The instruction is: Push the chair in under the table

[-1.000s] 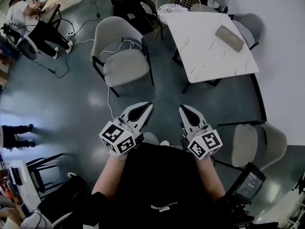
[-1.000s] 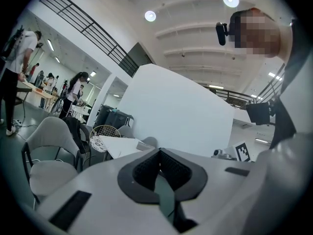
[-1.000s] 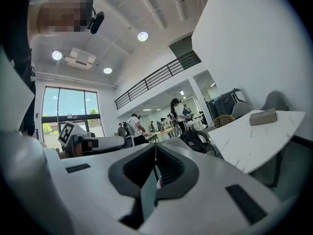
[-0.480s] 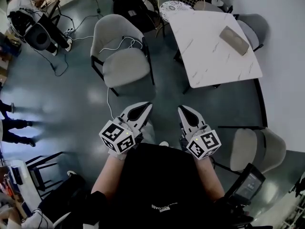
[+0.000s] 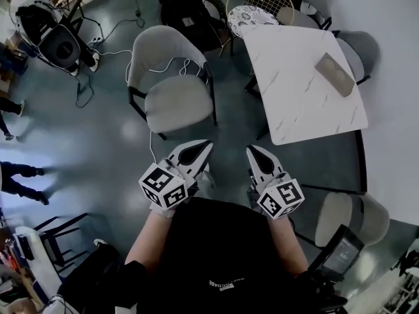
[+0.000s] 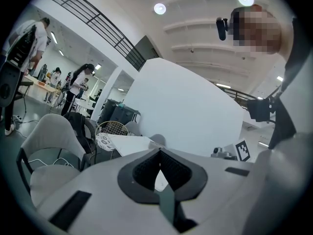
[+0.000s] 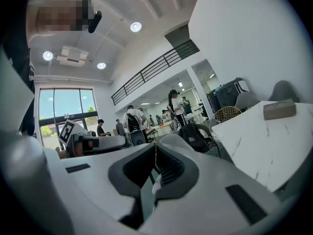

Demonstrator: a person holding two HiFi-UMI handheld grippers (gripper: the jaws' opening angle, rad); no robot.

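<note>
A grey upholstered chair [image 5: 169, 87] with dark legs stands on the floor, pulled out to the left of the white marble-top table [image 5: 302, 87]. It also shows at the left of the left gripper view as the chair [image 6: 46, 153], with the table [image 6: 129, 143] behind. My left gripper [image 5: 204, 144] is shut and empty, held in front of my body just short of the chair's seat. Beside it my right gripper [image 5: 252, 150] is shut and empty too, pointing at the gap between chair and table. In the right gripper view the table [image 7: 264, 141] lies at the right.
A flat brown box [image 5: 335, 74] lies on the table. Other grey chairs [image 5: 357, 48] stand round it, a wire chair [image 5: 255, 5] at its far end and another grey chair [image 5: 347, 218] at near right. Cables [image 5: 108, 51] trail over the floor; people stand at far left.
The chair and table have come closer and slid lower in the head view as I walked toward them. Both grippers stayed shut in front of my body.
</note>
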